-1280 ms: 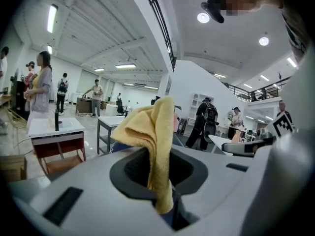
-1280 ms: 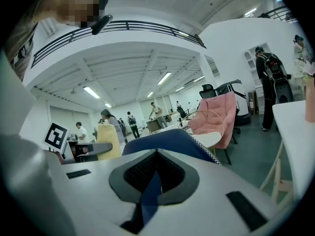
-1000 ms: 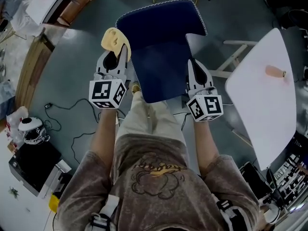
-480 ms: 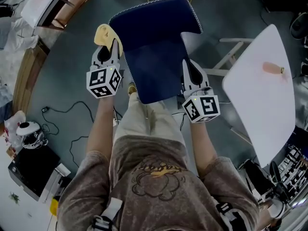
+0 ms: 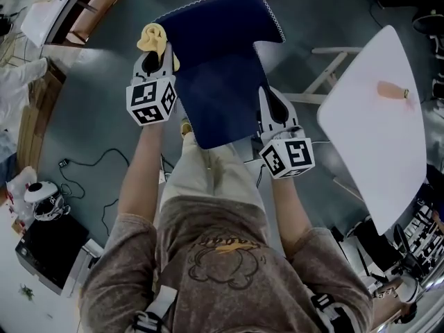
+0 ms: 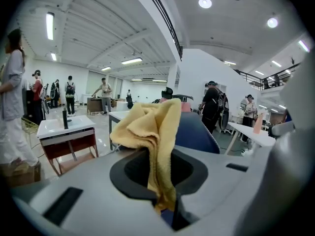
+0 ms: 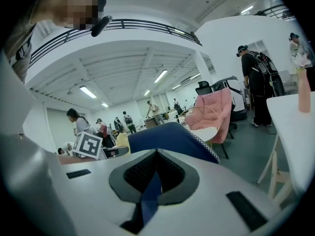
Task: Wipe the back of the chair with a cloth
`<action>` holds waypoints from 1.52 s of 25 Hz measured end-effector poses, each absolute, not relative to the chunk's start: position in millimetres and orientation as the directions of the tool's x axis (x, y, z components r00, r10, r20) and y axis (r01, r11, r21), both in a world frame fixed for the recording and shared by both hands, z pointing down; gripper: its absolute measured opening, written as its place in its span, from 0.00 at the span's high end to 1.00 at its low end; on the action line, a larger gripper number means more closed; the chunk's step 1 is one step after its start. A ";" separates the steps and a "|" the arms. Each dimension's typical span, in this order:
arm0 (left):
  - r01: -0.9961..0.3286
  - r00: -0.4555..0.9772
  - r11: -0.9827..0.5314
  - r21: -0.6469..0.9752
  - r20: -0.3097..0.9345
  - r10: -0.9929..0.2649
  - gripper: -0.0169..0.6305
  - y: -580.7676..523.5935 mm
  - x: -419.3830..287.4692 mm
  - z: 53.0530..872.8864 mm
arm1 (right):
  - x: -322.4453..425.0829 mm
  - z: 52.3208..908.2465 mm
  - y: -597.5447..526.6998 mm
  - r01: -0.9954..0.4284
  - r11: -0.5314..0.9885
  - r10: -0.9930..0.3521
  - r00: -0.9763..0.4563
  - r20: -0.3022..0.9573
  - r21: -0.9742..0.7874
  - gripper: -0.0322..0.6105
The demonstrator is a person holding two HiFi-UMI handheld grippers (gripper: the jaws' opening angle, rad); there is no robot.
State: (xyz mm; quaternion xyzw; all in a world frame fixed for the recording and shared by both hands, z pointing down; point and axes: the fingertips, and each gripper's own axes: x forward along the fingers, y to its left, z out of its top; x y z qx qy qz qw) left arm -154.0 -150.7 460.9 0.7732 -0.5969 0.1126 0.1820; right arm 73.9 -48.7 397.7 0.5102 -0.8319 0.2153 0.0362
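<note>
The chair (image 5: 220, 61) has a dark blue cover with a white stitched edge and stands in front of me in the head view. My left gripper (image 5: 157, 53) is at the left edge of the chair back, shut on a yellow cloth (image 5: 153, 37) that bunches beyond its tips. In the left gripper view the cloth (image 6: 152, 132) is pinched between the jaws of the left gripper (image 6: 165, 200), with the blue chair (image 6: 194, 134) just behind. My right gripper (image 5: 270, 101) is shut on the right edge of the chair back. Blue fabric (image 7: 147, 198) shows between its jaws.
A white table (image 5: 374, 137) stands close on the right, with a pink bottle (image 5: 392, 90) lying on it. Cables (image 5: 104, 161), a helmet (image 5: 43, 198) and a black box (image 5: 45, 245) lie on the floor at left. People and furniture fill the hall beyond.
My left gripper has moved forward along the chair's left edge with the yellow cloth. The right gripper keeps its hold on the chair back's right edge.
</note>
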 end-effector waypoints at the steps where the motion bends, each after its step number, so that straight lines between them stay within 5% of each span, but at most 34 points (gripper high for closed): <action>1: -0.960 0.277 -0.237 0.146 0.393 -0.877 0.89 -152.6 -148.7 462.6 | 75.3 398.1 -48.3 -0.865 0.386 -0.833 -0.476 0.281 -0.321 0.91; 38: -0.690 0.722 -0.663 0.289 0.323 -0.612 0.89 -227.8 113.6 498.8 | 147.3 447.9 -28.9 -0.919 0.197 -0.891 -0.313 0.328 -0.340 0.91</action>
